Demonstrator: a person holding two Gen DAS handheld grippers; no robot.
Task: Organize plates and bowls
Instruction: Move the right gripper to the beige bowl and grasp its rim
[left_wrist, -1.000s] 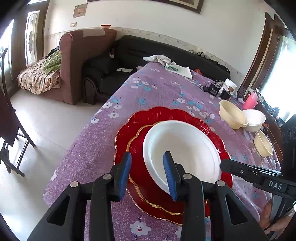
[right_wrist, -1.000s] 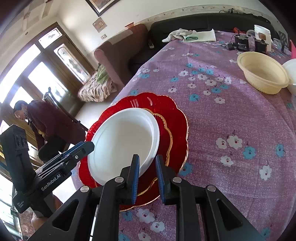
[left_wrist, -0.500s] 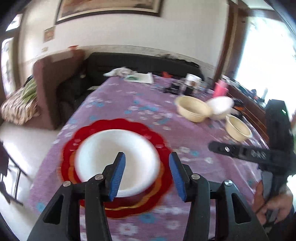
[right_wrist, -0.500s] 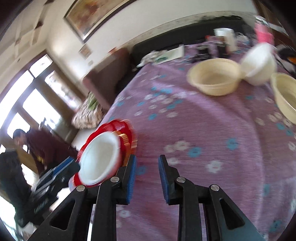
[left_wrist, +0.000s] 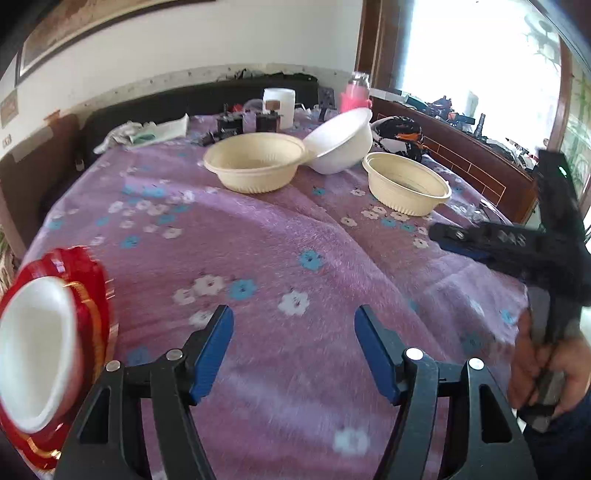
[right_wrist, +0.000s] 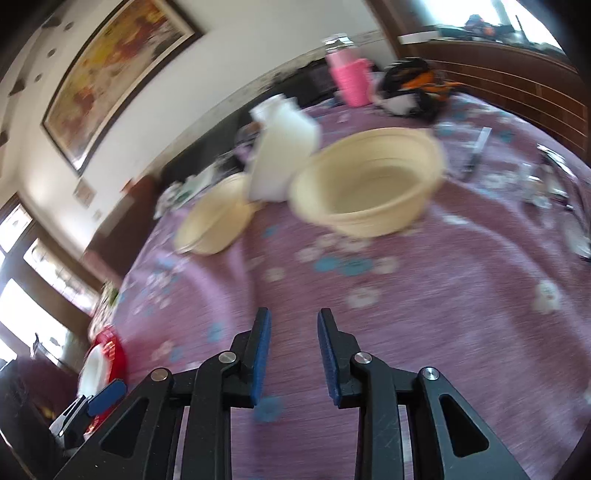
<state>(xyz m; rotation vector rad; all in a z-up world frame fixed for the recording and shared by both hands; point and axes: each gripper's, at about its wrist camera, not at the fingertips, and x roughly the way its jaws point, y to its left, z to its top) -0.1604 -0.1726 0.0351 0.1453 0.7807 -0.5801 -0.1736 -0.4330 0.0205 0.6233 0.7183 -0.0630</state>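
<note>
Both grippers are over bare purple cloth (left_wrist: 295, 236), w/ nothing between the blue pads. The left gripper (left_wrist: 293, 350) has its jaws wide apart and they have just been opening. The right gripper (right_wrist: 293, 356) shows a narrower gap, fingers parallel, also empty; it widened a little, then levelled off.

Plates look sorted: a white plate (left_wrist: 33, 354) sits on the red scalloped plates (left_wrist: 92, 295) at the near left edge of the table.

The bowls are at the far side. One cream bowl (left_wrist: 255, 164) is far centre, a white bowl (left_wrist: 341, 142) leans tilted on its right rim, and a second cream bowl (left_wrist: 406, 182) stands to the right, apart from the other two. Judging from that, the bowls are the step in hand, prob. nesting them.

Risks:
- The white bowl is propped, not flat. Lift or nudge the cream bowl under it and it could slide or roll toward the clutter at the far end, i.e. the pink cup (left_wrist: 354, 98) and white jar (left_wrist: 279, 107).
- Right-wrist view is smeared, so rim positions there are hard to judge; a rushed close could miss a rim or tip the bowl.
- The cloth is rumpled, so a dragged bowl may catch a fold.
- Both grippers aim at the same cluster and could clash.
</note>
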